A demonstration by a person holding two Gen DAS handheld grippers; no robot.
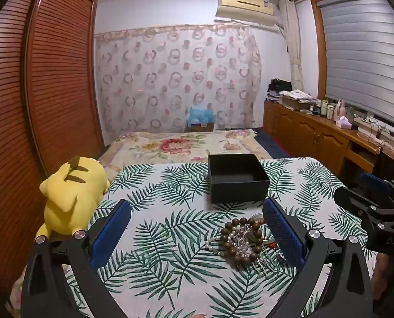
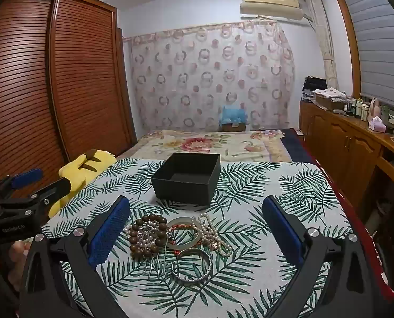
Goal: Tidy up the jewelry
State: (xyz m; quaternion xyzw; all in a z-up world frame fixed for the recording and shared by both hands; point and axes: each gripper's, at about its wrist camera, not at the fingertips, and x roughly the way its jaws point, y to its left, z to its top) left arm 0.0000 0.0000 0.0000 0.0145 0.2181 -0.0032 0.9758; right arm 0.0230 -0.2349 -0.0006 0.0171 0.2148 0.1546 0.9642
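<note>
Left wrist view: left gripper (image 1: 197,228) spread wide over the leaf-print cloth (image 1: 170,265), nothing between the blue pads (image 1: 109,234). Ahead of the fingertips and slightly right, an open black box (image 1: 238,177), empty as far as visible. Just inside the right-hand finger, a heap of jewelry: brown bead bracelet (image 1: 240,241) ringed around a tangle of small pearls and silvery bits, partly hidden behind that finger. Off to the left beyond the left-hand finger, a yellow plush (image 1: 70,196) lying at the cloth's edge. At far right, level with the fingertips, the right gripper (image 1: 369,198) seen from the side.

Right wrist view: right gripper (image 2: 197,228) also spread wide, empty. Between its fingers on the cloth (image 2: 276,185): bead bracelet (image 2: 146,234) close to the left-hand pad, pale bangle (image 2: 183,234) touching it, pearl strand (image 2: 213,233) to the right of that, silver bangles (image 2: 193,265) nearest the camera. Box (image 2: 186,180) ahead, just beyond the heap. Left gripper (image 2: 25,185) at far left, jaws parted.
</note>
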